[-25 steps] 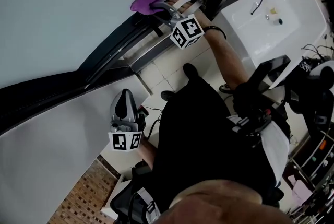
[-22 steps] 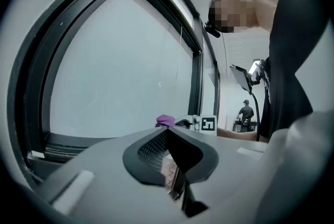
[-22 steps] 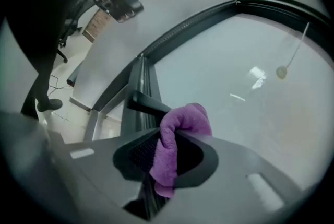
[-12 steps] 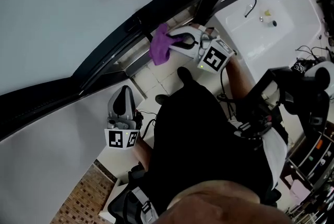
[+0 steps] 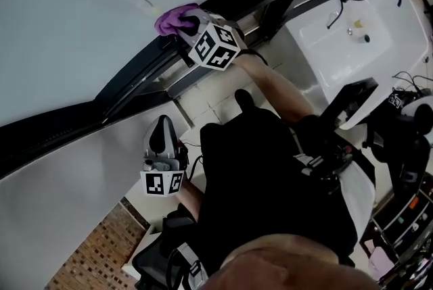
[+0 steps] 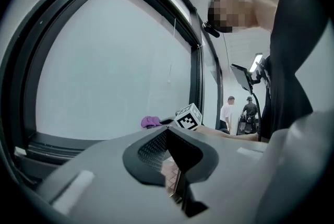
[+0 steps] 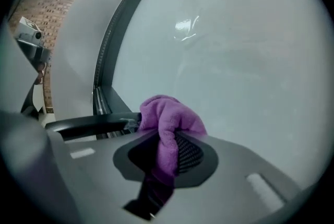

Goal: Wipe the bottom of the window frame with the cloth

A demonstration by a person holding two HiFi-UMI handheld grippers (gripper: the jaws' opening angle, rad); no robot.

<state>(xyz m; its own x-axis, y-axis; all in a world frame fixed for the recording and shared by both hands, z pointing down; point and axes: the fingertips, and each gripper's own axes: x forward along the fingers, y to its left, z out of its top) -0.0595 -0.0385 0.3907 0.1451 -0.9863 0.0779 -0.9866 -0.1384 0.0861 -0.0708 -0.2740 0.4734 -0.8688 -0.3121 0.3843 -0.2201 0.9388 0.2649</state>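
While clamped on bunched purple microfibre cloth [image 7: 168, 116], right gripper [image 5: 186, 23] holds wad at dark bottom rail of window frame [image 5: 128, 89], just below pale glass pane [image 5: 81, 18]. Tight pinch likely so cloth drags along rail without slipping. Left gripper [image 5: 161, 145]: jaws together, empty, parked low beside body, clear of wiping.

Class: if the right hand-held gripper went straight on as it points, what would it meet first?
Probably the window glass, with its held purple cloth touching first; the dark frame lies leftward.
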